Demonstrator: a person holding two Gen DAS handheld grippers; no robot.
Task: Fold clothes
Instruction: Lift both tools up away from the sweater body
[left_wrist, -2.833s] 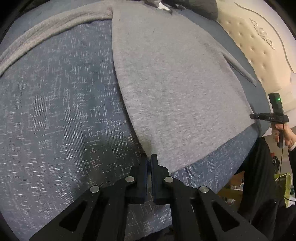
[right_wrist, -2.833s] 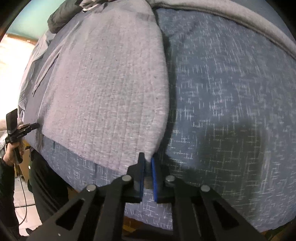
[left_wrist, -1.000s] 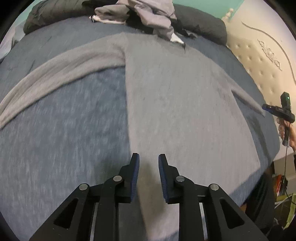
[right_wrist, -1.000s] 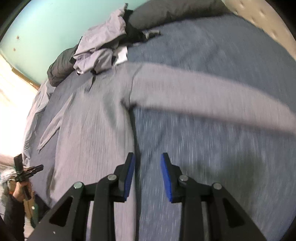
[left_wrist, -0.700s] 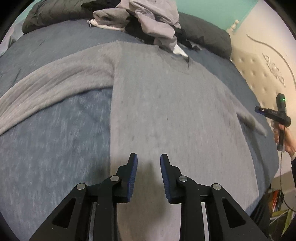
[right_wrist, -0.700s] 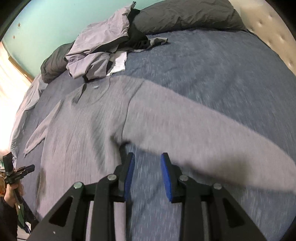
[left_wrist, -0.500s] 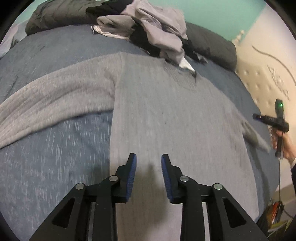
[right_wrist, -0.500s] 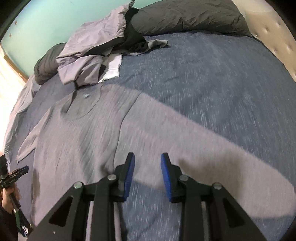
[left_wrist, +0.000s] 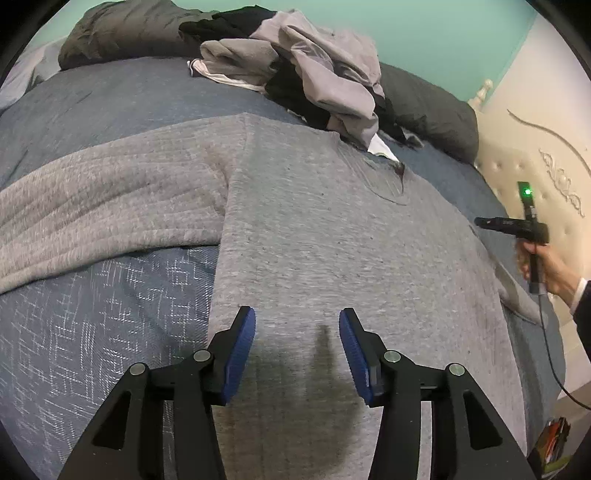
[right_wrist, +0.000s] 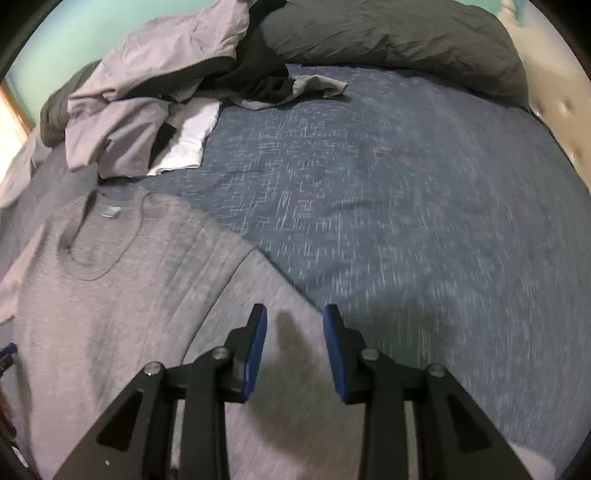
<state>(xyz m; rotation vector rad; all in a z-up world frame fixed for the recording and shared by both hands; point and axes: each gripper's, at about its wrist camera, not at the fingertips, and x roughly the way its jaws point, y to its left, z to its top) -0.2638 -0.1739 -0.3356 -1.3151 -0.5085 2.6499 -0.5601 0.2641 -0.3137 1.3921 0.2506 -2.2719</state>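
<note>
Both tools have let go of the hem corners they pinched a few seconds back and have travelled up the gray sweater (left_wrist: 332, 229), which lies spread flat on the blue bed cover (left_wrist: 92, 314).

Now the left tool (left_wrist: 297, 334) hangs over the sweater's body just beside its side seam, blue pads well apart with only bare knit and the tool's own shadow between them — its jaws have just been opening, and nothing is held. One sleeve (left_wrist: 103, 206) stretches away across the bed cover to the left in this view. At the far right of the same view a hand (left_wrist: 546, 266) holds the other tool's handle, with a green light lit on it.

From the right wrist, the right tool (right_wrist: 294, 328) hovers over the sweater (right_wrist: 129, 295) near where the sleeve meets the shoulder, close to the edge against the bed cover (right_wrist: 406, 203). Its jaws stand parted too, a little narrower than the left's, having just widened slightly — empty between the pads.

Beyond the neckline (right_wrist: 92, 236) sits a heap of unfolded clothes (right_wrist: 147, 92), pale gray, black and white, against a dark pillow (right_wrist: 406, 37) at the bed's far end.
</note>
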